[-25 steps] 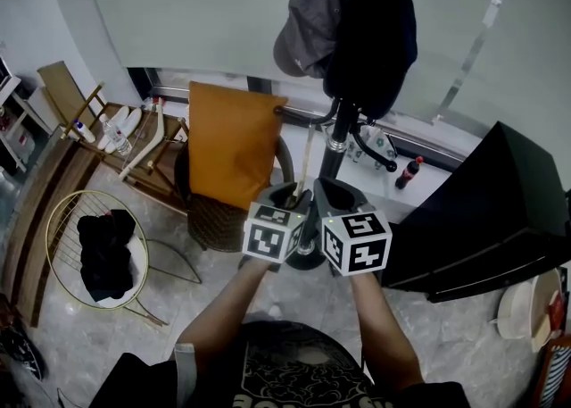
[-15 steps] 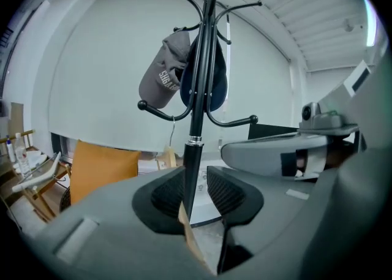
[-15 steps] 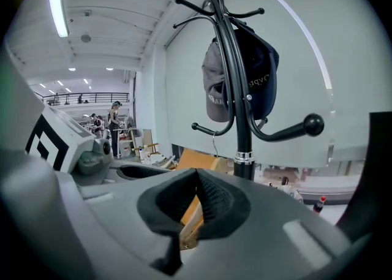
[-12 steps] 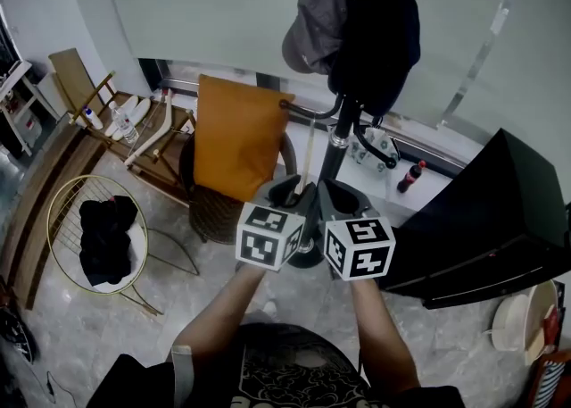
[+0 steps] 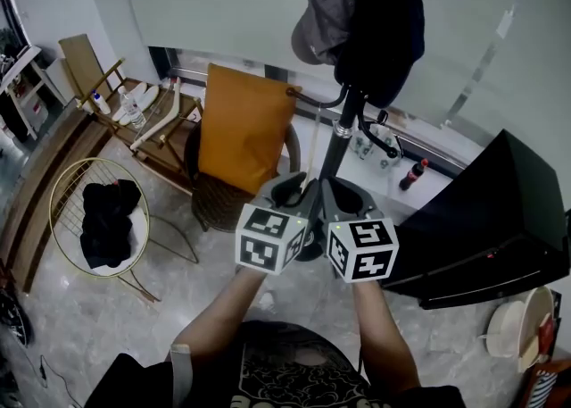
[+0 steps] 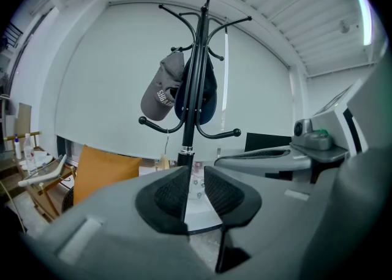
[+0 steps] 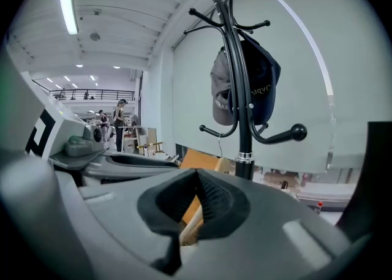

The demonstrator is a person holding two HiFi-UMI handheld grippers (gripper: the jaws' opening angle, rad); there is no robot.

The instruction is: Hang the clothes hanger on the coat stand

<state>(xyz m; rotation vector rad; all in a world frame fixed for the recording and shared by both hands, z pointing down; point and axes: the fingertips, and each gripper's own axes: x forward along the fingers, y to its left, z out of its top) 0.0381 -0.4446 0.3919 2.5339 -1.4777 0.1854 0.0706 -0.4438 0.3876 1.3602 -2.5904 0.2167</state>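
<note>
While the right tool [image 7: 196, 202] is clenched on the pale wooden part of the clothes hanger [image 7: 190, 223], the left tool [image 6: 195, 190] rides close beside it. The left tool's jaws are closing, and only floor and the foot of the stand show through the narrow gap between them. The hanger therefore belongs to the right hand alone. Its long axis runs up and away from the tools, nearly upright, with the wire hook at the far end. That hook sits just under the lower arm [image 6: 160, 130] that curves out from the coat stand [image 5: 342, 134] on the person's left of the pole. No view shows whether it touches that arm. By my judgement the coming move turns on this small offset: the right tool needs to lift and carry the hook forward over the arm, then let it settle. Higher and farther, a cap [image 5: 323, 15] and a dark garment [image 5: 382, 27] fill the upper hooks.
</note>
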